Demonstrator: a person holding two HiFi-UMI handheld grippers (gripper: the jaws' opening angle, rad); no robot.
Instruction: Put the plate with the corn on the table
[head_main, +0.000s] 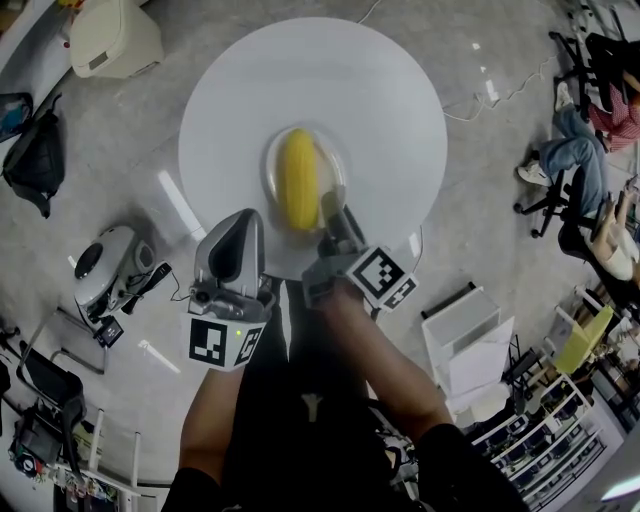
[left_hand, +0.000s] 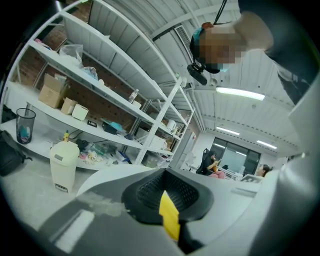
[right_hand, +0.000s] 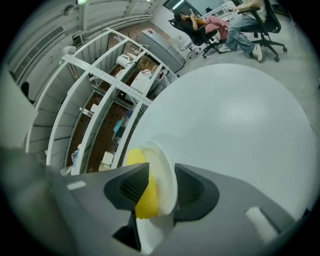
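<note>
A yellow corn cob (head_main: 298, 180) lies on a pale plate (head_main: 340, 160), which rests on the round white table (head_main: 380, 100), toward its near side. My right gripper (head_main: 333, 205) is at the plate's near rim. In the right gripper view its jaws stand apart around the plate rim (right_hand: 162, 175) and the corn's end (right_hand: 132, 157); the right gripper (right_hand: 162, 187) is open, with a thin gap beside the rim. My left gripper (head_main: 235, 240) hovers at the table's near edge, left of the plate, holding nothing. Seen in its own view, the left gripper (left_hand: 167, 200) is shut.
A cream bin (head_main: 112, 38) stands on the floor beyond the table at the left. A black bag (head_main: 35, 150) and a grey machine (head_main: 105, 265) lie to the left. A white cabinet (head_main: 470, 340) and seated people (head_main: 590, 130) are at the right.
</note>
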